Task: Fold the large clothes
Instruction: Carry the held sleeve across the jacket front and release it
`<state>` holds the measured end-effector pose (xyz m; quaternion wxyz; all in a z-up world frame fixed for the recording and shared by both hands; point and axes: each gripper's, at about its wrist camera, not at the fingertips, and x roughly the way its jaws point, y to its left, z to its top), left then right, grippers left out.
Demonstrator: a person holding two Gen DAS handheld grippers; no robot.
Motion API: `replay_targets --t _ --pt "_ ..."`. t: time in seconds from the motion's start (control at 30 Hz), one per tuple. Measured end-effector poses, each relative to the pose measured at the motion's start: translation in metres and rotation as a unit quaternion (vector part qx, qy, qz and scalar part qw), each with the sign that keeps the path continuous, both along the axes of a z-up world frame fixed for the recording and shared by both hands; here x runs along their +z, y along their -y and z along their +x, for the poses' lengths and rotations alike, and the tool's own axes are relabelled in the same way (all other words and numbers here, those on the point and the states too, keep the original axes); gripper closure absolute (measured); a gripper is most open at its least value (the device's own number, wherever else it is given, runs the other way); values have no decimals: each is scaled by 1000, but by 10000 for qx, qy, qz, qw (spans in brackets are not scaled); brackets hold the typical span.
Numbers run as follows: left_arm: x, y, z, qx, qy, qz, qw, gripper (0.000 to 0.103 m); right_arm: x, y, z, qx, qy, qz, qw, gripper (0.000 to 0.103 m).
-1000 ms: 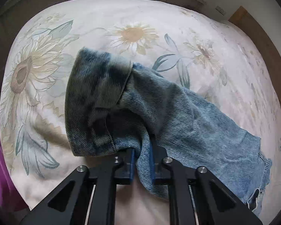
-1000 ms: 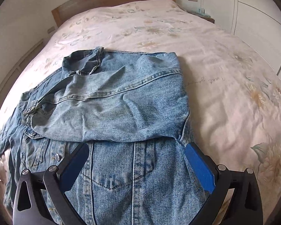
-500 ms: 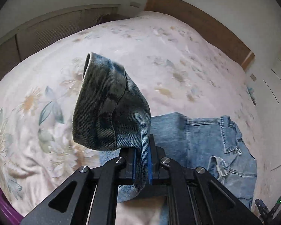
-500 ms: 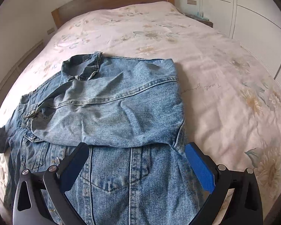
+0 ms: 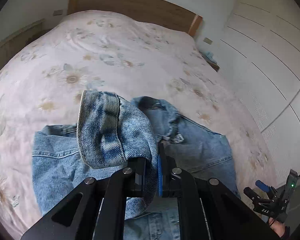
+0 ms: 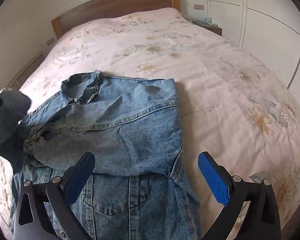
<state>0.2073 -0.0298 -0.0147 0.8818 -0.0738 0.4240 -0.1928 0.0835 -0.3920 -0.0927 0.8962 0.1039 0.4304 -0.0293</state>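
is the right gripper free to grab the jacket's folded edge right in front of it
Probably yes: the right gripper is open and empty, its fingers straddling the denim jacket fold, nothing between. The left gripper holds the sleeve off to the side.

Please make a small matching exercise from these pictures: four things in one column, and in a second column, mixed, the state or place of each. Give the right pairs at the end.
Things:
1. left gripper
2. right gripper
3. sleeve cuff
4. headboard

States or places:
A. wood, at the far end of the bed
B. open, above the jacket's front
C. lifted off the bed
D. shut on denim

Pairs: 1-D, 2-B, 3-C, 4-A
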Motion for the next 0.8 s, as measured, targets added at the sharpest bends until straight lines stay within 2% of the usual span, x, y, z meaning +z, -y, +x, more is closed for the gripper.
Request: replay_targets --t 0.1,0.17,0.23,0.33,0.53,0.67,0.73,0.8 --pt "-6 54 -1 -519 128 53 9986 96 4 4 0 -26 15 35 10000 1" --pt "-18 86 -1 -785 59 121 9968 96 5 6 -2 -29 21 31 10000 1" --pt "-39 110 0 -934 -120 296 9951 96 4 8 -4 -46 4 29 10000 1" --pt "-82 135 5 -1013 -494 752 9908 96 -1 10 -7 -65 -60 72 9999 1" --pt "-137 126 6 -1082 -1219 1024 9813 92 -17 11 -12 -24 -222 133 9997 1" --pt "-148 121 11 -1083 -1381 1071 9786 88 -24 7 -12 39 -281 139 9995 1" --pt "-148 121 12 -1084 -1381 1110 9782 79 -25 5 -13 80 -297 142 9994 1" --pt "-146 120 11 -1123 -1339 1193 9774 62 -25 5 -12 103 -306 129 9994 1"
